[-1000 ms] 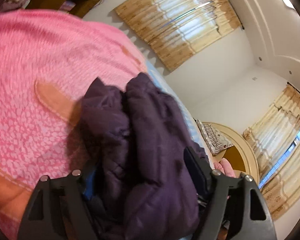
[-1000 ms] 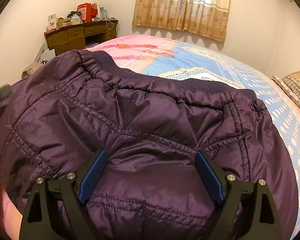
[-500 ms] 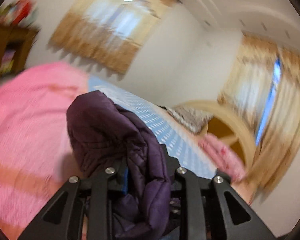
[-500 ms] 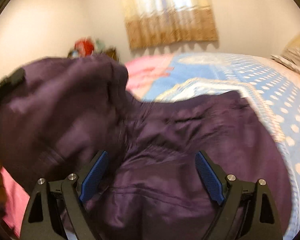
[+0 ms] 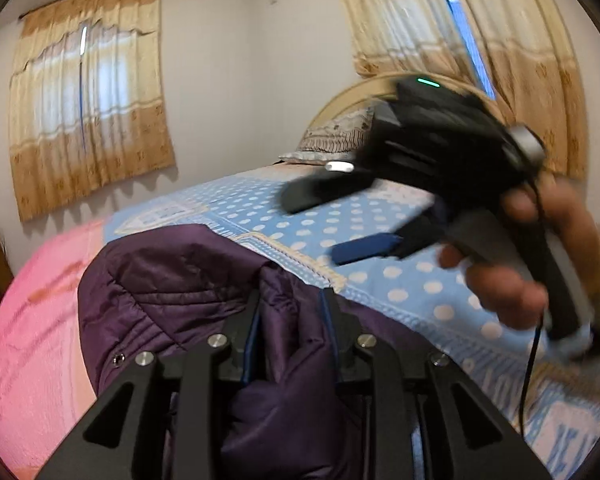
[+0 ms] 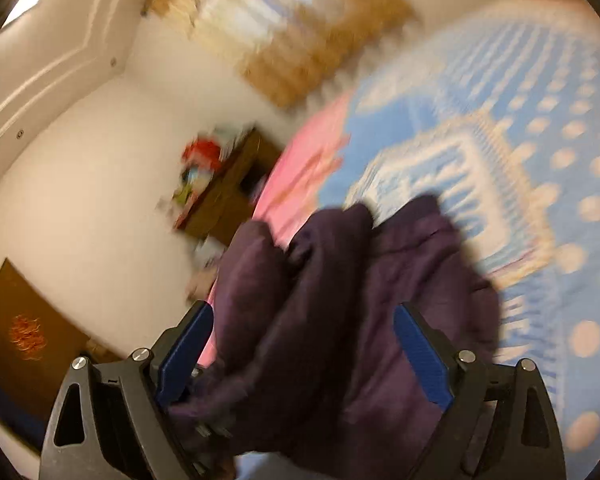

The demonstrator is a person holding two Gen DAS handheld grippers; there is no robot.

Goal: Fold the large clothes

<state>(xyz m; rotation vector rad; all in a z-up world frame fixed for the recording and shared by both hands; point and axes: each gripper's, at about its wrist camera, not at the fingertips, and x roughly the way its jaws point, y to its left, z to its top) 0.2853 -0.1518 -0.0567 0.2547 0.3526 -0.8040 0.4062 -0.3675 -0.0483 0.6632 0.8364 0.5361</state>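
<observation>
On bed, blue polka-dot and pink cover: purple quilted jacket, bunched, part lying on cover, part lifted at near end. Step in hand, as judged: mid-fold, gathering and carrying one portion of jacket over the rest; garment far from flat, so early-to-middle of task. Left gripper: fingers drawn nearly together, pinching a thick ridge of jacket fabric between blue pads; fabric bulges up and over between them. Right gripper, seen from left wrist cam: blurred, held in hand above blue part of cover, well apart from jacket in that view; fingers spread. Same right gripper in own cam: blue pads wide apart, jacket heaped between them; touching left pad or not — cannot tell, frame too smeared; not clamped on anything. Background: curtains on far wall, headboard w/ pillow beyond bed, wooden desk w/ clutter at room side. Next move calls for, as judged: right gripper to take a second hold on free edge of jacket, both then to spread cloth taut and lay it flat before next crease. Risk: slippery padded fabric sliding out of left pinch; bulk resisting a neat crease.
</observation>
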